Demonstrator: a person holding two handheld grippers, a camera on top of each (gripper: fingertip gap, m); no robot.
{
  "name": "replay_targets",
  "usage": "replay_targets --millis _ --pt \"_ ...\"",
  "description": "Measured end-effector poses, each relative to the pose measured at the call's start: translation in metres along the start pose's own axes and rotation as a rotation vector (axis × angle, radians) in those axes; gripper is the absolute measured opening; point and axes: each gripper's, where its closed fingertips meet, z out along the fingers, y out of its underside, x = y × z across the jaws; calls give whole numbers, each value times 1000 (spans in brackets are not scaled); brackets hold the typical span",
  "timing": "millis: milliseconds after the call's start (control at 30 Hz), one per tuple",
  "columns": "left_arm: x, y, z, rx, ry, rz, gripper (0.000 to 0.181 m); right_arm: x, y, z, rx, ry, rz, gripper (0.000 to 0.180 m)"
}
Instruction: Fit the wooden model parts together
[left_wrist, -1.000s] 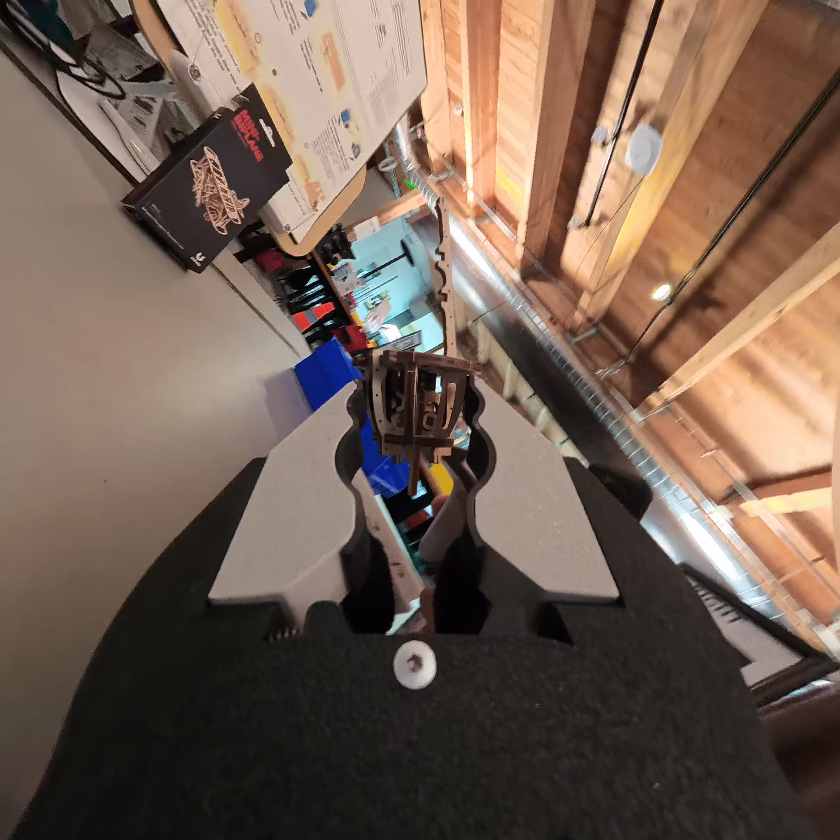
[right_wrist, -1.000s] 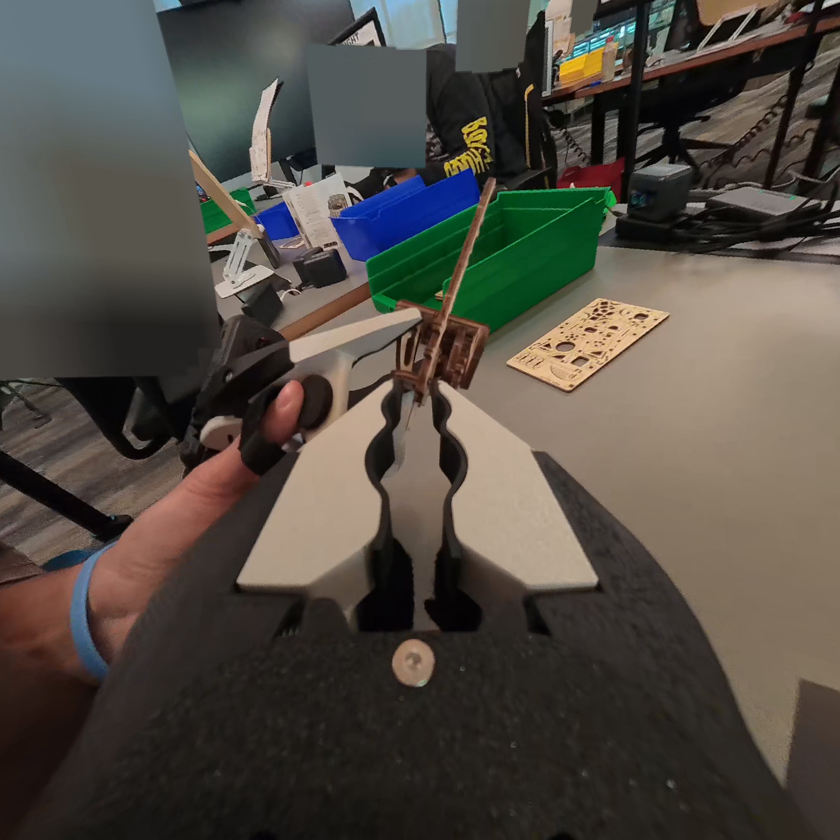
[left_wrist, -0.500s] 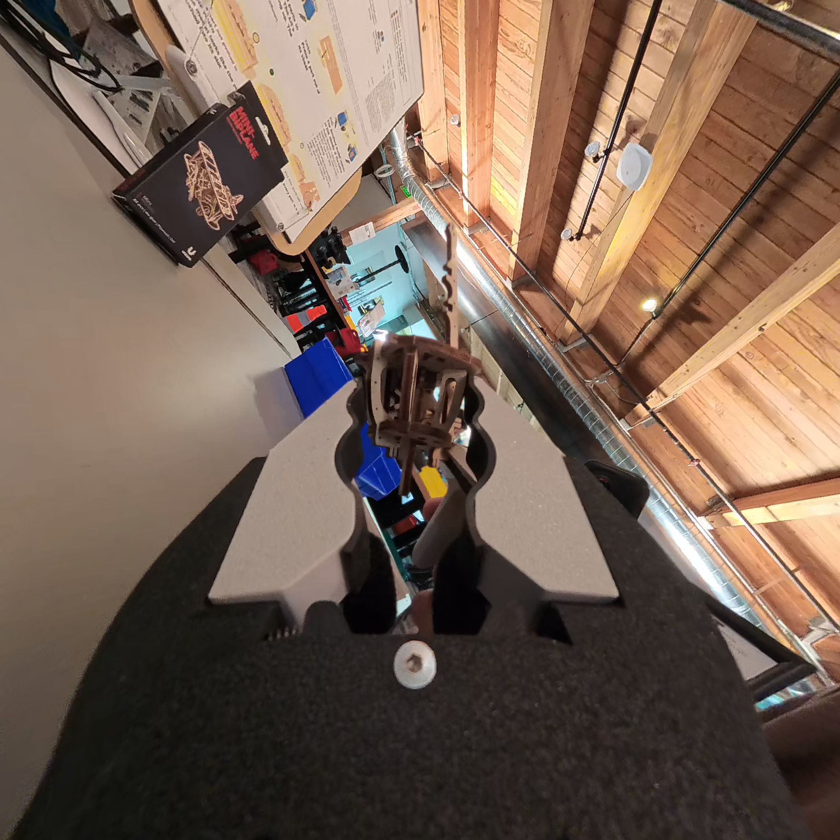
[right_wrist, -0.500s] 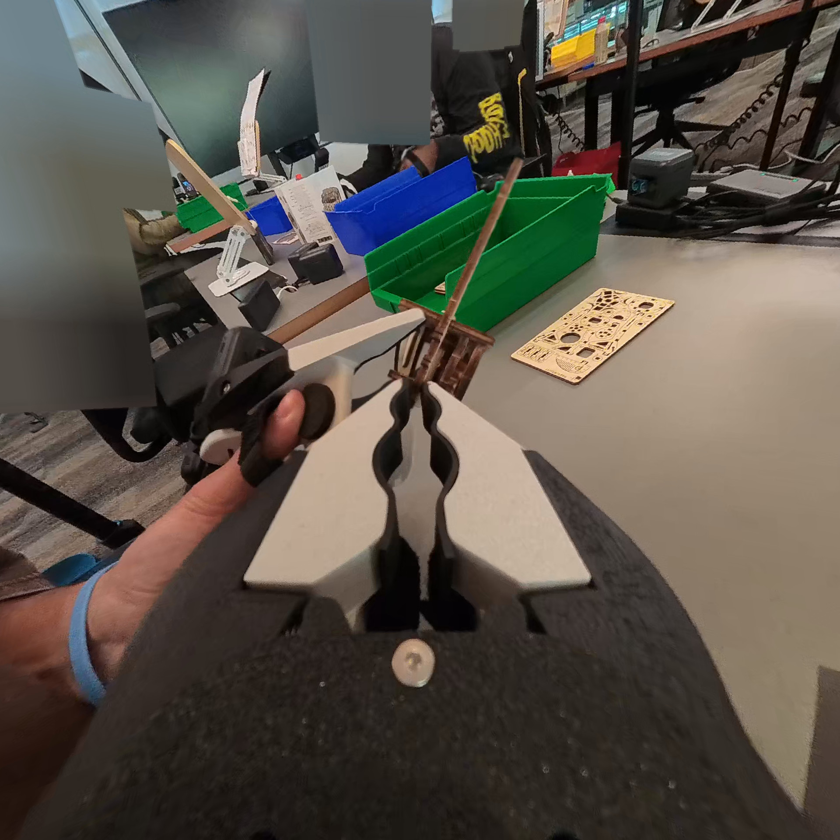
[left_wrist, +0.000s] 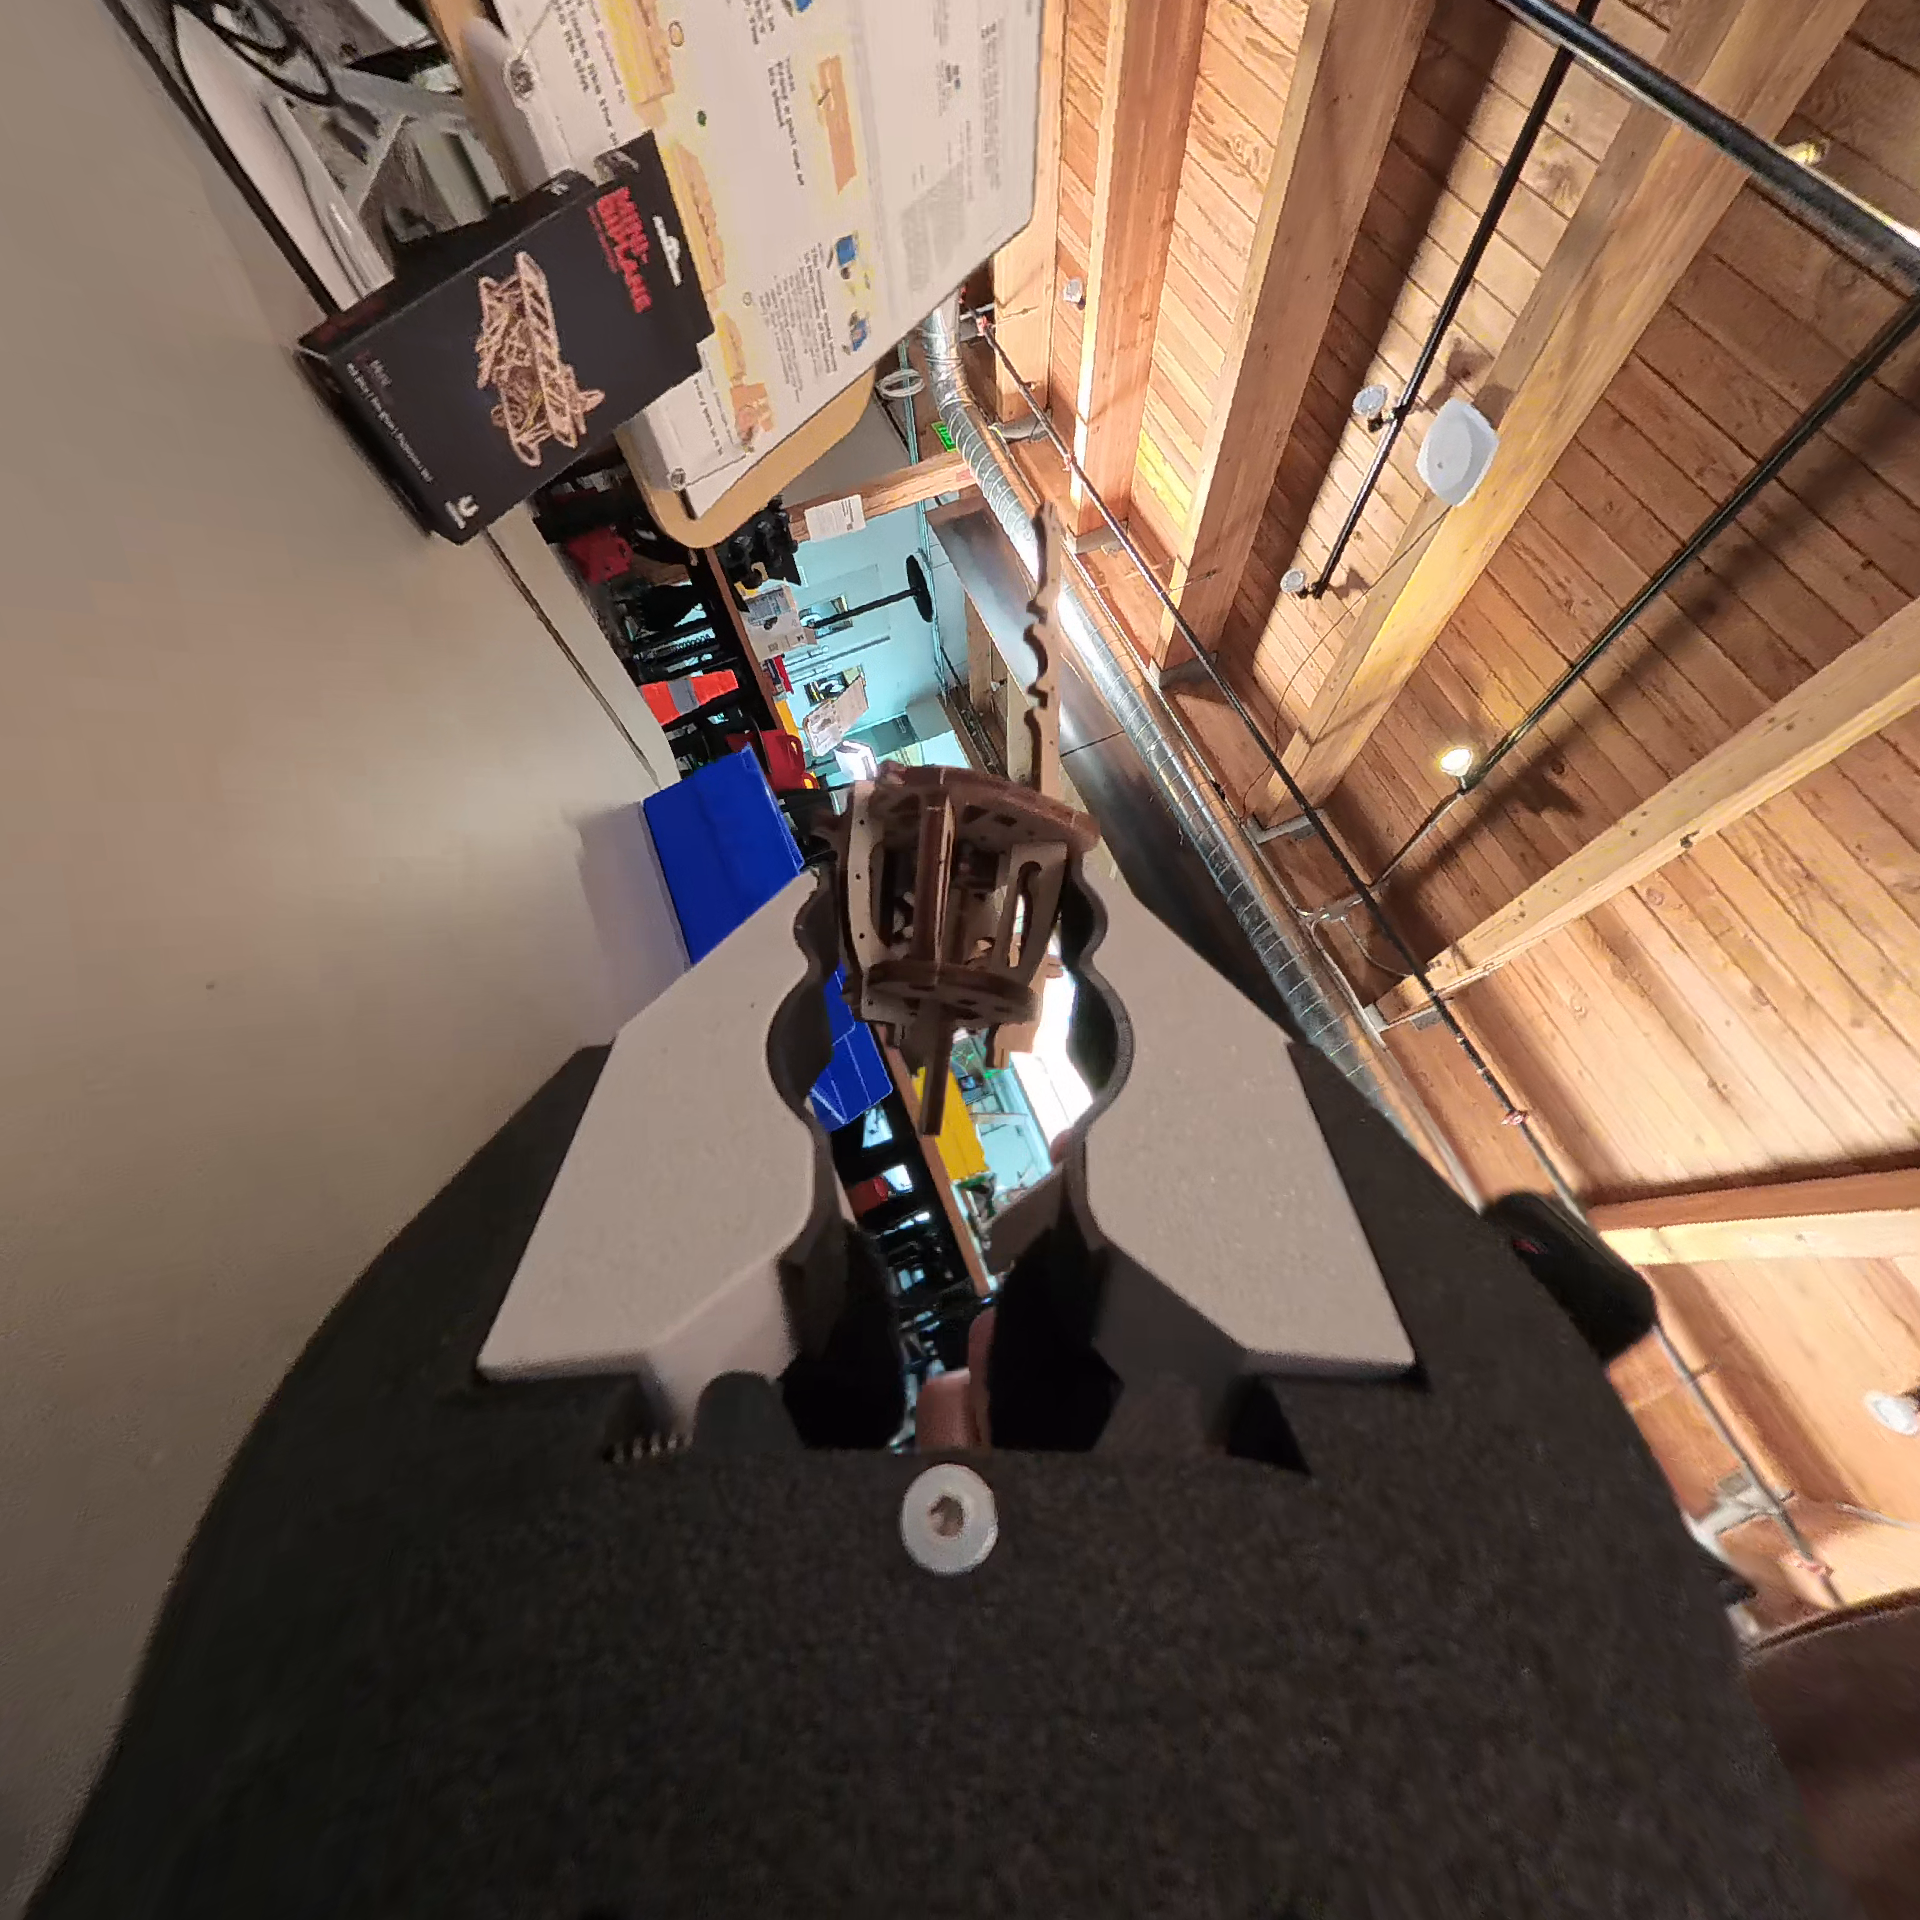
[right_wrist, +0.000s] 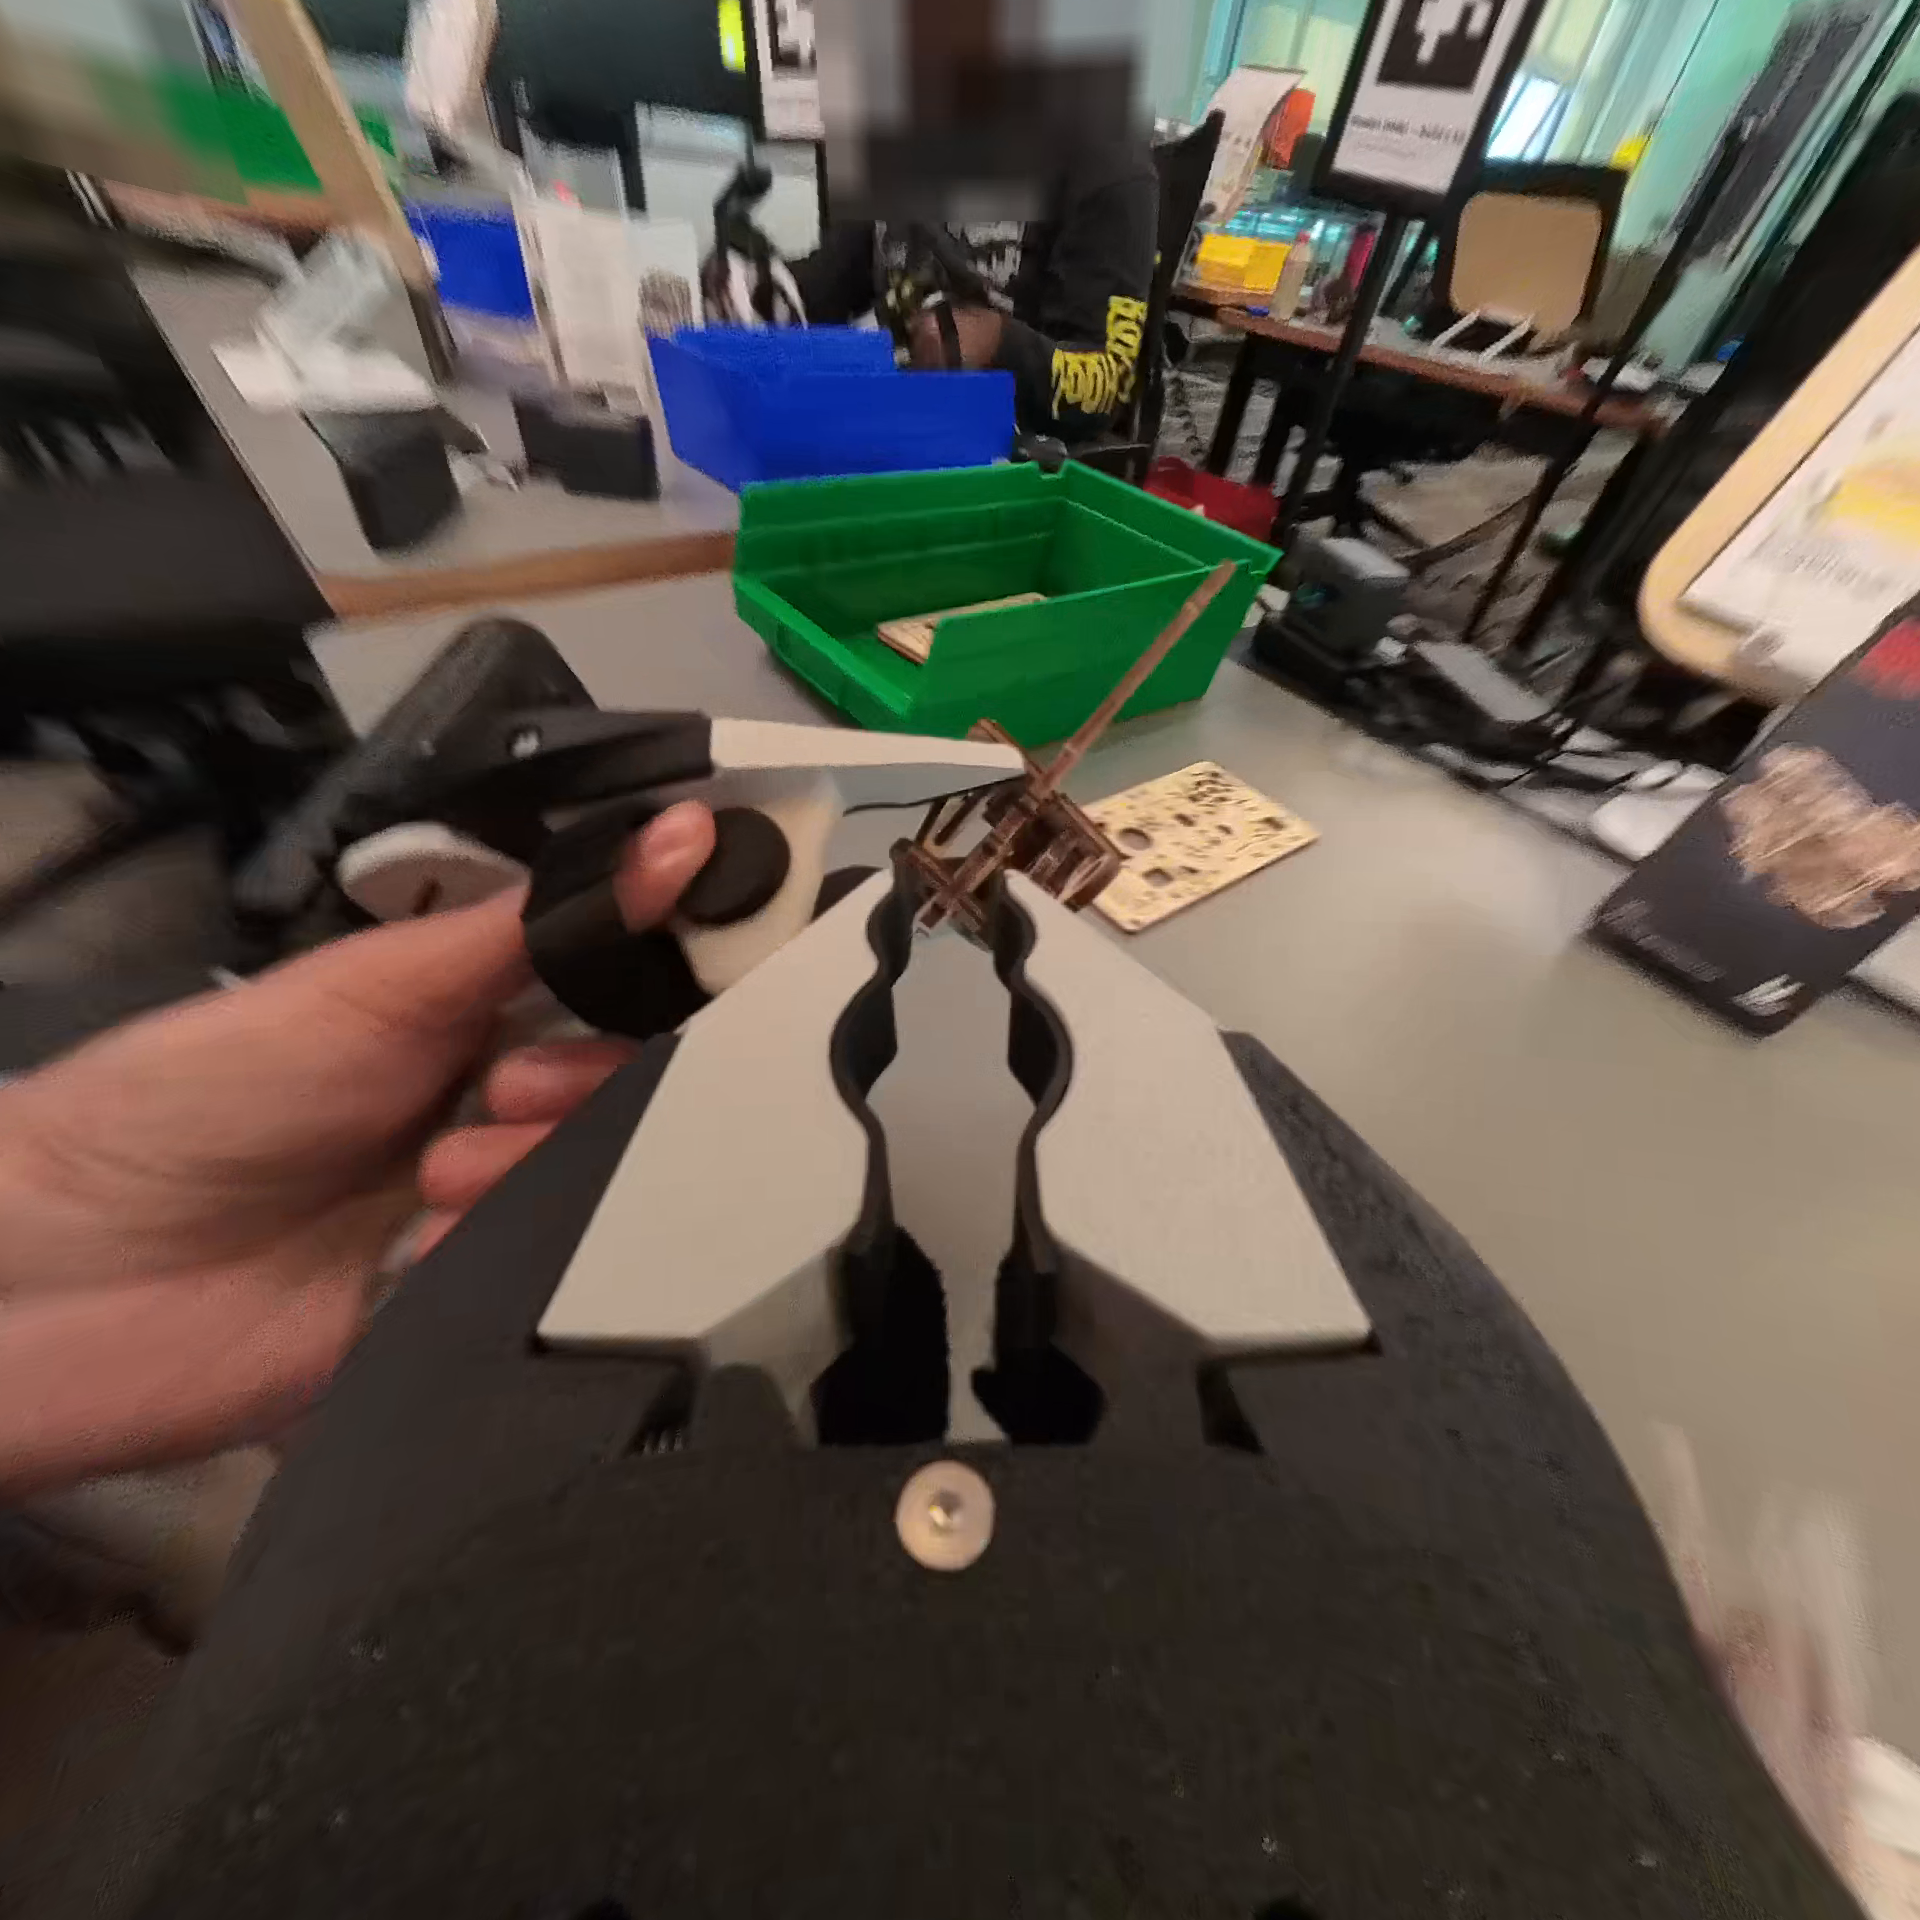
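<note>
The model (left_wrist: 951, 914) is gripped by the left gripper (left_wrist: 951, 904) and right gripper (right_wrist: 951, 899) — bare table (right_wrist: 1455, 1091) at 3 o'clock, bin (right_wrist: 987, 582) at 12.

Bare table (right_wrist: 1558, 1122) right; green bin (right_wrist: 997, 592) (parts sheet (right_wrist: 1195, 842) before it) blocks ahead.

We see a small brown wooden model (left_wrist: 951, 914), an open lattice of laser-cut plates, held in the air above the table. A long thin notched strip (left_wrist: 1044, 665) sticks out of it, slanting up and away. A pale cut-out parts sheet (right_wrist: 1195, 842) lies flat on the table beyond.
</note>
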Motion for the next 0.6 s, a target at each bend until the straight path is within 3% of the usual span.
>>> replay_targets --millis 200,300,467,600 --pt "-27 5 -5 13 -14 -319 39 2 15 4 -67 117 -567 31" --pt "-31 12 -7 9 8 -531 39 -6 27 6 -53 74 -818 37" --pt "-18 31 -7 -52 33 -695 39 -14 36 -1 -17 8 -1029 41" --pt "-14 35 -7 -89 2 -652 39 -20 36 -10 15 -75 -1062 31"
